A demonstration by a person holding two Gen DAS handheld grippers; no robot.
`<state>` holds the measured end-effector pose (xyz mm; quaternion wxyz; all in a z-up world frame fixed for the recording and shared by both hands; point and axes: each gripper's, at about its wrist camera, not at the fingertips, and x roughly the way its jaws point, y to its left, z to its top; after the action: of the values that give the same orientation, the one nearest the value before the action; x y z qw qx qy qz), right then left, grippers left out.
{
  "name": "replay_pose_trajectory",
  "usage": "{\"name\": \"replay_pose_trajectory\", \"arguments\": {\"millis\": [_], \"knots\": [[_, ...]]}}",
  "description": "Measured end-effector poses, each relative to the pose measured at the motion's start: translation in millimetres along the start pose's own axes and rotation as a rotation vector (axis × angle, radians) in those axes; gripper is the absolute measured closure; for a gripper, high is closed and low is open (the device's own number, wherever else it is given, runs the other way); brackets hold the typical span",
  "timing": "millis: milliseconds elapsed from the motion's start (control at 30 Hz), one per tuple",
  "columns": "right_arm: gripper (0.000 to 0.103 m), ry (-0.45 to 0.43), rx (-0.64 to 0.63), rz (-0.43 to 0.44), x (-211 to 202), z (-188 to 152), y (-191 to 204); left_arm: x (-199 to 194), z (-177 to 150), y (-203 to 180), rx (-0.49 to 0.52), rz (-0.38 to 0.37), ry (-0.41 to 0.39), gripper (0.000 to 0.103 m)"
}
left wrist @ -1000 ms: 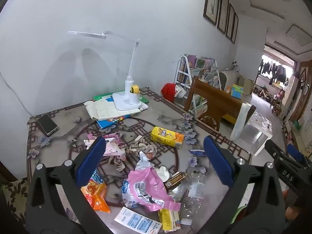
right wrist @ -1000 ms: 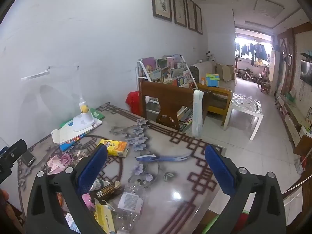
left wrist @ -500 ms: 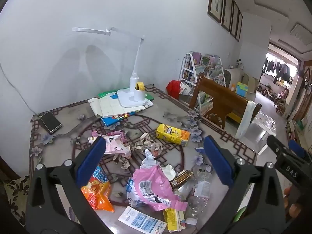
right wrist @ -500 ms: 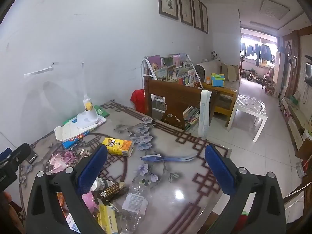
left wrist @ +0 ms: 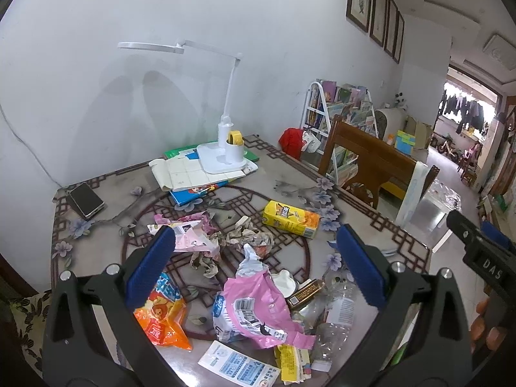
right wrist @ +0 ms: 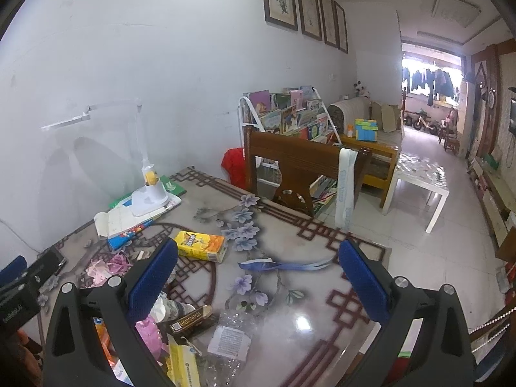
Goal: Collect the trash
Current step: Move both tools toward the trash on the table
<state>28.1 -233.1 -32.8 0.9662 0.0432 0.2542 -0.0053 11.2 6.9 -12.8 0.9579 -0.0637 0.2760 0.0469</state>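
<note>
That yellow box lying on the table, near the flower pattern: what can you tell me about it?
The yellow box is a small rectangular carton, apparently cardboard, yellow shading to orange at one end, with a dark printed logo on its top face. It lies flat on its broad side on the glossy patterned table, closed as far as I can see, and undented. It sits apart from the crumpled paper scraps and nothing rests on it. Neither gripper touches it. The right wrist view shows it too.

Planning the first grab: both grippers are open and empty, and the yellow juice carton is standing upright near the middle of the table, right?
Not quite. The yellow juice carton is lying on its side, not upright; the left wrist view shows it flat on the table. The rest holds: left gripper and right gripper are both open and empty.
</note>
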Motion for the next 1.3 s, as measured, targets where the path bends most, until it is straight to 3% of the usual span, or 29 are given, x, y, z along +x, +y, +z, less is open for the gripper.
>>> {"name": "replay_pose_trajectory", "arguments": {"millis": [333, 767, 1000, 1300], "knots": [[0.007, 0.005, -0.003, 0.104, 10.0, 3.5, 13.2, 0.2, 1.5, 10.2, -0.011, 0.047, 0.003, 0.005], [0.007, 0.014, -0.091, 0.250, 33.0, 16.7, 65.9, -11.3, 4.7, 60.3, -0.101, 0.228, -0.017, 0.005], [0.007, 0.022, -0.118, 0.278, 47.5, 20.4, 80.9, -5.0, 3.5, 70.0, -0.122, 0.264, -0.003, 0.005], [0.007, 0.033, -0.123, 0.257, 53.7, 21.0, 77.7, 4.7, 2.5, 66.0, -0.112, 0.251, 0.011, 0.005]]}}
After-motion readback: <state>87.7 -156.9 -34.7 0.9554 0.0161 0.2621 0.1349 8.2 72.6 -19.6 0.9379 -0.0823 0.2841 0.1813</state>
